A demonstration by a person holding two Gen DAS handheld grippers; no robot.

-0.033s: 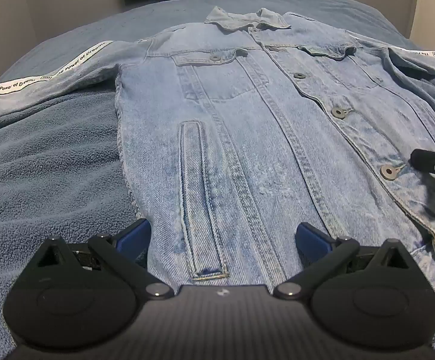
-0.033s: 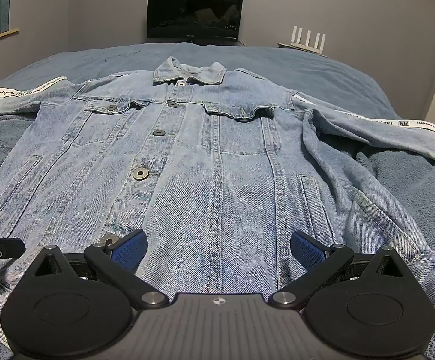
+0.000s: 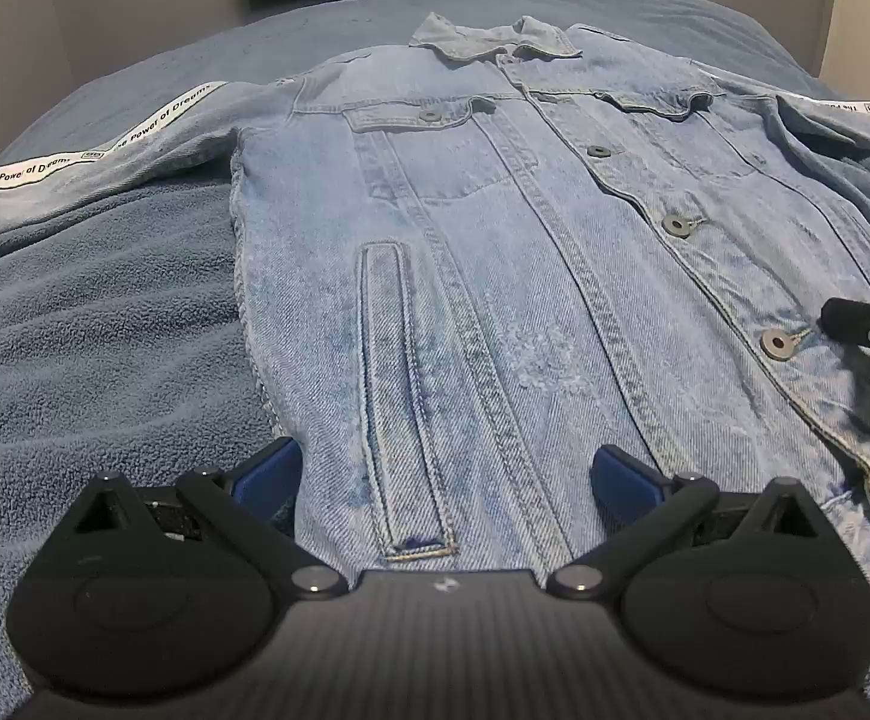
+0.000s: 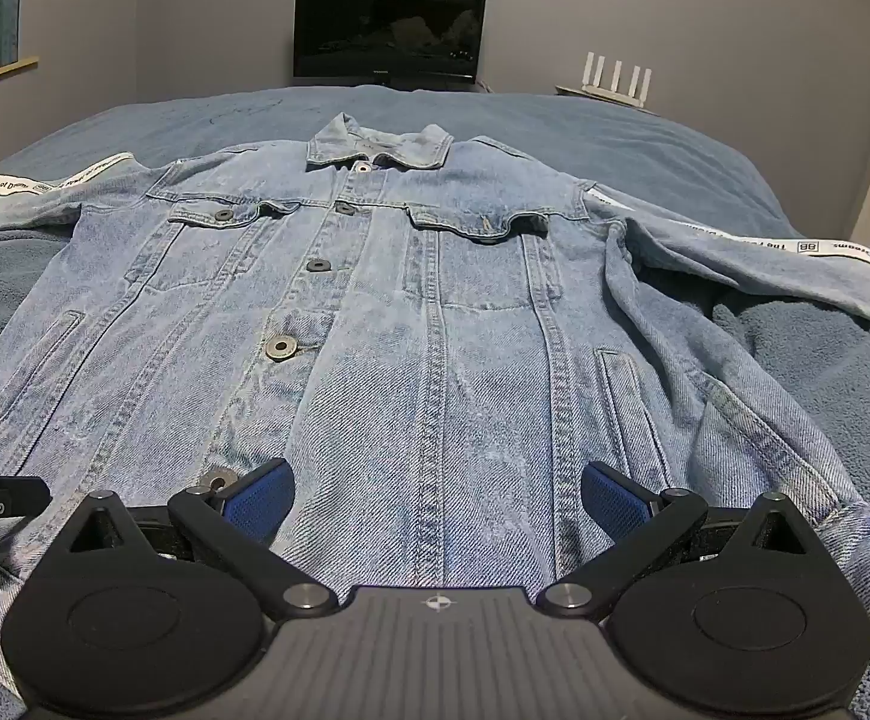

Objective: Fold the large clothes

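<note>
Left gripper point(image 3: 444, 477) & right gripper point(image 4: 438, 495): black bodies w/ round discs, silver pivot screws, blue finger pads point(image 4: 255, 501), ribbed centre plate.

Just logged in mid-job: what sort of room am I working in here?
Most likely a bedroom: the denim jacket lies spread on a bed with a blue blanket, a dark TV stands against the far wall.

One light-blue washed denim jacket point(image 4: 435, 324) is seen spread on one bed covered by a blue fleece blanket point(image 4: 795, 360). Two sleeves with white lettered tape are counted, and five grey metal front buttons point(image 4: 281, 348) can be made out in the right wrist view. One black flat television point(image 4: 390, 27), one white router with four antennas point(image 4: 615, 78) and two black claws, left point(image 3: 444, 477) and right point(image 4: 435, 489), are counted.
</note>
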